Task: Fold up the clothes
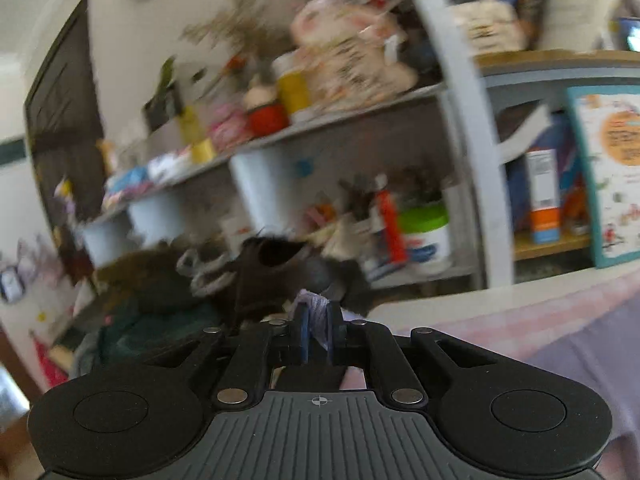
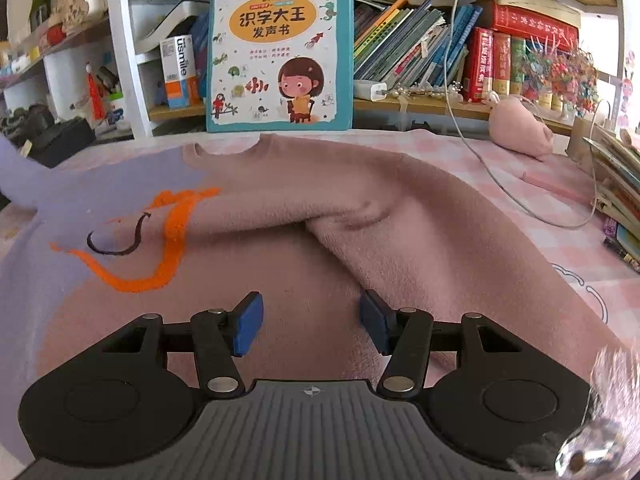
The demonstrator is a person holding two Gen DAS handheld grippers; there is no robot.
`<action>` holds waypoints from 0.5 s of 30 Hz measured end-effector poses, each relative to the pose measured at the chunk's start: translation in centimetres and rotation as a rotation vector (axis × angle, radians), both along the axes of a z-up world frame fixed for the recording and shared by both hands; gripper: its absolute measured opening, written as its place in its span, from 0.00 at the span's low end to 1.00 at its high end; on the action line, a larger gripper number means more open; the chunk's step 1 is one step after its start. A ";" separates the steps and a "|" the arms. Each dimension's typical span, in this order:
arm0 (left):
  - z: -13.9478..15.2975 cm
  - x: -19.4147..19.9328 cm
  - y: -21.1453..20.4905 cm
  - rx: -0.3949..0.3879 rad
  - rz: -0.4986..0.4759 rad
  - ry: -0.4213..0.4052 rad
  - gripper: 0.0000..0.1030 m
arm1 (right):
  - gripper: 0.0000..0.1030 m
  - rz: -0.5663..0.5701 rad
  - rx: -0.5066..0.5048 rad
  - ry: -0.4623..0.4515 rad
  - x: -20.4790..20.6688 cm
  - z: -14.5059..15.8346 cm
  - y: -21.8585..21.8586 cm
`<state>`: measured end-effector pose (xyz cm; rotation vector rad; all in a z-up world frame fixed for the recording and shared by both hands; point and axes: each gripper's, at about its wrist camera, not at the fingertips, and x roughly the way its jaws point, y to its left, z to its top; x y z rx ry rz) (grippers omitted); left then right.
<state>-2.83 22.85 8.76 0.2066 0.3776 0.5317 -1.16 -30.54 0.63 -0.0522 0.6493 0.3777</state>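
A pink and lilac sweater [image 2: 360, 208] with an orange and dark pattern lies spread on the pink checked table cover [image 2: 520, 168]. Its right sleeve is folded across the chest. My right gripper [image 2: 310, 320] is open and empty, low over the sweater's lower body. My left gripper [image 1: 316, 320] is shut on a lilac fold of the sweater [image 1: 318, 308] and holds it raised at the table's left side; the lilac cloth [image 1: 580, 360] trails to the right. The left wrist view is motion-blurred.
A large children's book [image 2: 280, 52] leans upright behind the sweater. Shelves of books [image 2: 420, 52] and clutter [image 1: 320, 72] stand behind. A white cable [image 2: 500, 180] crosses the table at the right, beside a pink plush toy [image 2: 520, 128] and a book stack [image 2: 616, 200].
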 end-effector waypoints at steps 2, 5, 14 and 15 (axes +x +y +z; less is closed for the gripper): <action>-0.9 -0.3 0.9 -0.011 0.023 0.034 0.07 | 0.50 0.000 -0.009 -0.001 0.0 0.0 0.1; -2.1 -0.6 1.5 -0.024 0.035 0.101 0.16 | 0.50 -0.001 -0.009 0.000 -0.1 -0.1 -0.1; -3.6 -2.1 -5.4 -0.101 -0.184 0.112 0.30 | 0.50 -0.015 -0.041 0.017 -0.5 0.4 0.0; -3.9 -2.1 -6.9 -0.111 -0.250 0.121 0.31 | 0.50 -0.025 -0.047 0.022 -0.8 0.5 -0.2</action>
